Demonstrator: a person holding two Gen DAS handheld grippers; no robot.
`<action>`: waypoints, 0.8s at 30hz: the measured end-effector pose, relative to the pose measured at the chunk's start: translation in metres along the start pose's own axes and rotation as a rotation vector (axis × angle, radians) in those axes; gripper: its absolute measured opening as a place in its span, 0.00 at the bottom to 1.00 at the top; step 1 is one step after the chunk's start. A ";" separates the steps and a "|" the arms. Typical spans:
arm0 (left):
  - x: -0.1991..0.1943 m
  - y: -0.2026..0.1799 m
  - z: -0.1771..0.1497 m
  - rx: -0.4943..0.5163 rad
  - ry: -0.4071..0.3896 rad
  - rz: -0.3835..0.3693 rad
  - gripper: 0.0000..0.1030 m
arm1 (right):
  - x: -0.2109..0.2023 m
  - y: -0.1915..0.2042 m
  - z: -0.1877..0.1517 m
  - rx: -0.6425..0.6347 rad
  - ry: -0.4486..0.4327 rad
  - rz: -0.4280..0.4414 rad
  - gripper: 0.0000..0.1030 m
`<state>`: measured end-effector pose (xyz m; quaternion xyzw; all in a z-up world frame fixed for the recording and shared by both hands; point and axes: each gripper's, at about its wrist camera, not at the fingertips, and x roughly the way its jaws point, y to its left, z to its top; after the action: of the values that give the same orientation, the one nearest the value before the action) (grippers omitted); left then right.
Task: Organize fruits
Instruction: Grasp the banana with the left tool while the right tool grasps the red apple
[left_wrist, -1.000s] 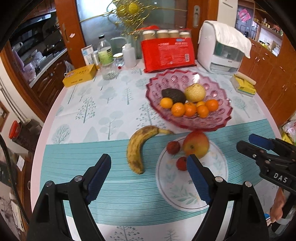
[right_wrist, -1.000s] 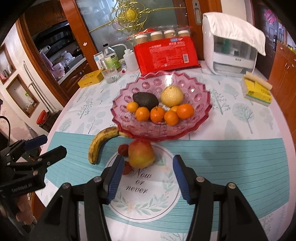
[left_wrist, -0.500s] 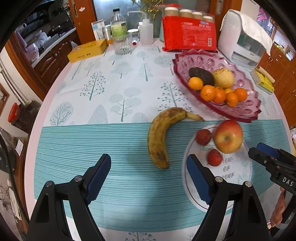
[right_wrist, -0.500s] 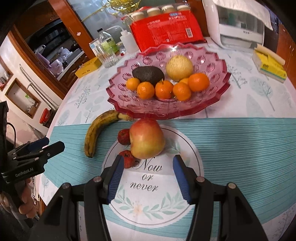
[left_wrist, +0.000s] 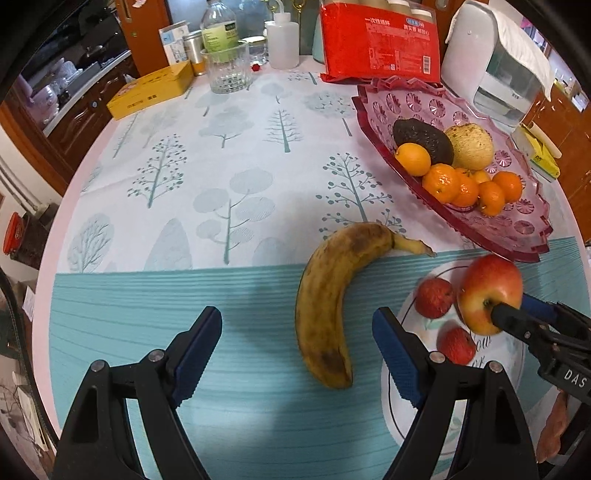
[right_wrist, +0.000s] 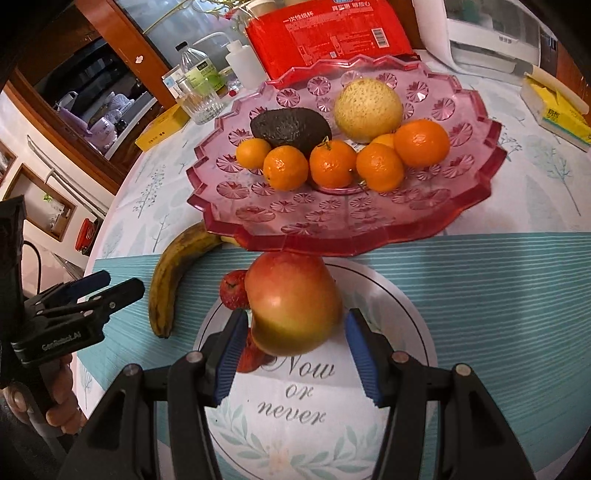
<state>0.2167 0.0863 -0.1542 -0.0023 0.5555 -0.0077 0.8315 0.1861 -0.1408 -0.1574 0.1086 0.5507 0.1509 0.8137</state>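
From the right gripper (right_wrist: 293, 345), the apple (right_wrist: 291, 301) between its fingers hides most of two small red fruits (right_wrist: 233, 290). Beyond it, the pink bowl (right_wrist: 332, 229) covers the banana (right_wrist: 173, 273) stem. Bowl contact unclear.

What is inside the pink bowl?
The bowl holds a dark avocado, a pale round fruit and several oranges. Anything beneath that pile is hidden.

Illumination is even, bright indoor light from above. Soft shadows fall beneath the spotted yellow banana (left_wrist: 328, 299) and the black gripper fingers (left_wrist: 195, 343). Fisheye distortion curves all edges, corners vignette black, and focus stays sharp centrally.
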 end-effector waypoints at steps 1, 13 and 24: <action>0.003 0.000 0.002 0.002 0.001 -0.004 0.80 | 0.003 -0.001 0.001 0.003 0.004 0.003 0.54; 0.040 -0.007 0.017 0.023 0.052 -0.021 0.66 | 0.012 -0.004 0.005 -0.012 -0.003 0.033 0.55; 0.058 -0.010 0.021 0.036 0.081 -0.026 0.56 | 0.016 0.000 0.005 -0.042 -0.011 0.026 0.56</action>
<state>0.2585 0.0753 -0.1993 0.0058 0.5882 -0.0284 0.8082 0.1964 -0.1352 -0.1691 0.0994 0.5416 0.1723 0.8167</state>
